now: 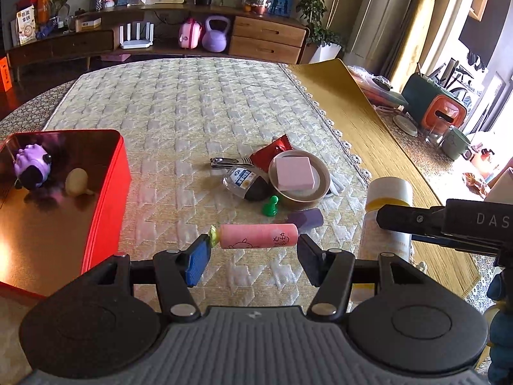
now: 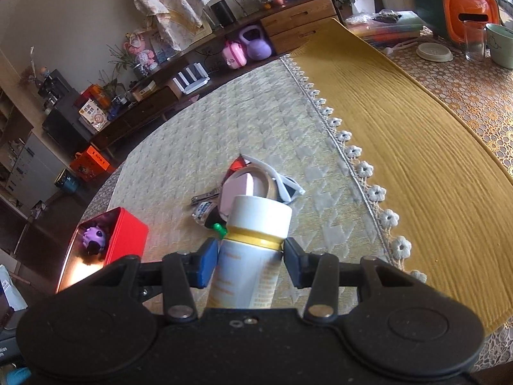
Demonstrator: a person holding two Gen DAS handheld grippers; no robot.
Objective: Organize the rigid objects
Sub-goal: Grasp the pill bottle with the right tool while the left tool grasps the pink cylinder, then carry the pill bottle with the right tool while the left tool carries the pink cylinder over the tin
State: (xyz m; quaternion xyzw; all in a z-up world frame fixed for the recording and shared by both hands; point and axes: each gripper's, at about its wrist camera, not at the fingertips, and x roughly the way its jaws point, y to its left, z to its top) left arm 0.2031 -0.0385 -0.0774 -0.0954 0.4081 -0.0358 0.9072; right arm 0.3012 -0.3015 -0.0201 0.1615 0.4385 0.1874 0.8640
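Observation:
My left gripper (image 1: 253, 252) is shut on a pink wrapped sausage stick (image 1: 256, 235), held crosswise by its ends above the quilted cloth. My right gripper (image 2: 248, 258) is shut on a white spray can with a yellow ring (image 2: 253, 240); the can also shows in the left wrist view (image 1: 386, 211). A red tin box (image 1: 109, 192) at the left holds a purple toy (image 1: 32, 163) and a cream object (image 1: 76, 181). A pile ahead has a tape roll with a pink block (image 1: 295, 173), a small bottle (image 1: 242, 181), a nail clipper (image 1: 226, 161), a green pin (image 1: 272, 207) and a red packet (image 1: 272, 152).
White sunglasses (image 2: 275, 179) lie behind the pile. A purple flat piece (image 1: 306, 218) lies by the pin. A yellow mat (image 2: 400, 147) covers the table's right side, with a glass (image 2: 474, 40), a cup and an orange box (image 2: 471, 9) beyond. A sideboard stands behind.

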